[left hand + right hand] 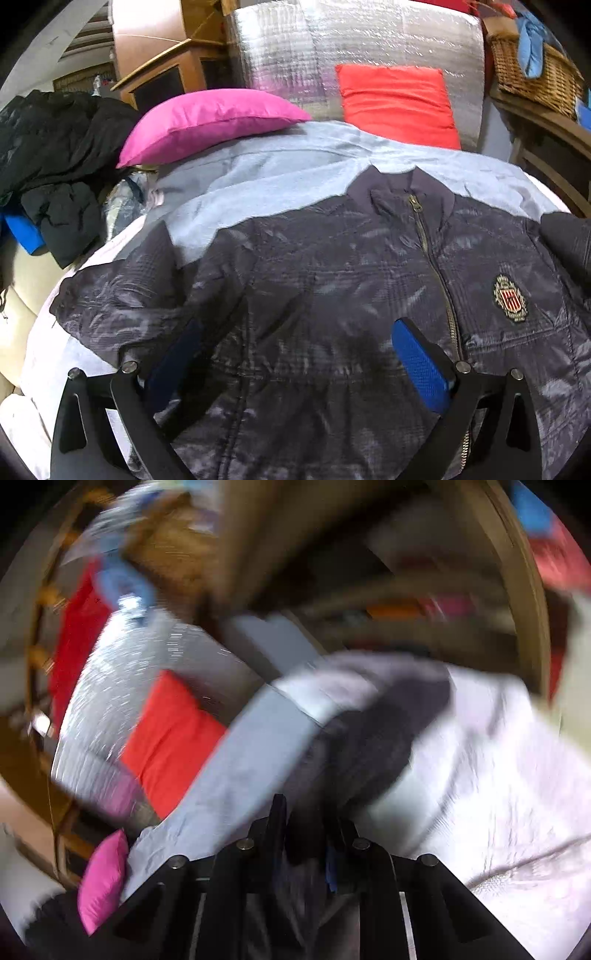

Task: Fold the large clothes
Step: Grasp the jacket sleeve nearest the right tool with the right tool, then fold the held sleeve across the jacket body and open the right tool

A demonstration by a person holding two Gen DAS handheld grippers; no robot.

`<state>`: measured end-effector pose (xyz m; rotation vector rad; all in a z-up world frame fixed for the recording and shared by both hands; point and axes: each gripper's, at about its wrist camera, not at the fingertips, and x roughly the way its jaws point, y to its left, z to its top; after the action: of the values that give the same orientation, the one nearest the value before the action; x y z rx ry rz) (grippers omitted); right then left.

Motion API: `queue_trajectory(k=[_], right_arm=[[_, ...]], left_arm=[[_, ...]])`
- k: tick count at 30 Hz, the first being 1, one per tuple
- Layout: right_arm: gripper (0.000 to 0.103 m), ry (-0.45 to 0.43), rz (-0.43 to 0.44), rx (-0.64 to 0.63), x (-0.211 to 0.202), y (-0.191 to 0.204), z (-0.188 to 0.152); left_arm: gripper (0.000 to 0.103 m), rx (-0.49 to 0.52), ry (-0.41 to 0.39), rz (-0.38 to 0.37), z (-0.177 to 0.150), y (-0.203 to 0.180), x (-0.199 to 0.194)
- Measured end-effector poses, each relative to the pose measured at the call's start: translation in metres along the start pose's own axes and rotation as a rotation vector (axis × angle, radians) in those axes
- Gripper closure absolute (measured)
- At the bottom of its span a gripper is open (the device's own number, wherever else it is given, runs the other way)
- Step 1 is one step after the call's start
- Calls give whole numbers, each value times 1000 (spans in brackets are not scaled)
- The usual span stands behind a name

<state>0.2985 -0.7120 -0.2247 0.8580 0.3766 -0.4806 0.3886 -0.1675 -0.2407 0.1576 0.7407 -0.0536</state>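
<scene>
A dark navy zip jacket [332, 295] with a red crest badge [511, 298] lies front up on a light blue sheet [280, 173]. My left gripper [295, 354] is open above the jacket's lower front, its blue pads [421, 365] wide apart and empty. In the blurred right wrist view my right gripper [304, 830] is shut on a dark sleeve of the jacket [369, 746], which trails away over the sheet [236, 775].
A pink pillow [207, 125] and a red cushion [399, 103] lie at the far end against a silver padded roll [354, 48]. Black clothes [55, 155] are piled at the left. A wicker basket [535, 74] stands on a wooden shelf at the right.
</scene>
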Motion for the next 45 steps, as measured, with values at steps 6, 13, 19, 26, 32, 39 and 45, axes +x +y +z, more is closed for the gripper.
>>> queue_trajectory(k=[6,13,19,26,32,39,45], right_arm=[[83,-60,288,-199,-75,108,-25],[84,192,543,-382,-87,215,-126],[82,681,558,-292,-37,218,-218],[68,765,607,-196,-63,177,-202],[0,425,485,157,-83,68,-123],[6,478,294,299,-30,19,-110],[68,397,135,-5,-35,71,-123]], left_arm=[[0,-107,-11,14,5,38,-15],[0,-200,-37,85,-10,84,-36],[0,-222,-36,85,-17,101,-40],[0,-225,-27,-57,-14,82,-39],[0,-73,-53,-111,-8,20,-40],[0,21,-70,-142,-3,-27,-39],[0,45,-62,-98,-3,-26,-34]])
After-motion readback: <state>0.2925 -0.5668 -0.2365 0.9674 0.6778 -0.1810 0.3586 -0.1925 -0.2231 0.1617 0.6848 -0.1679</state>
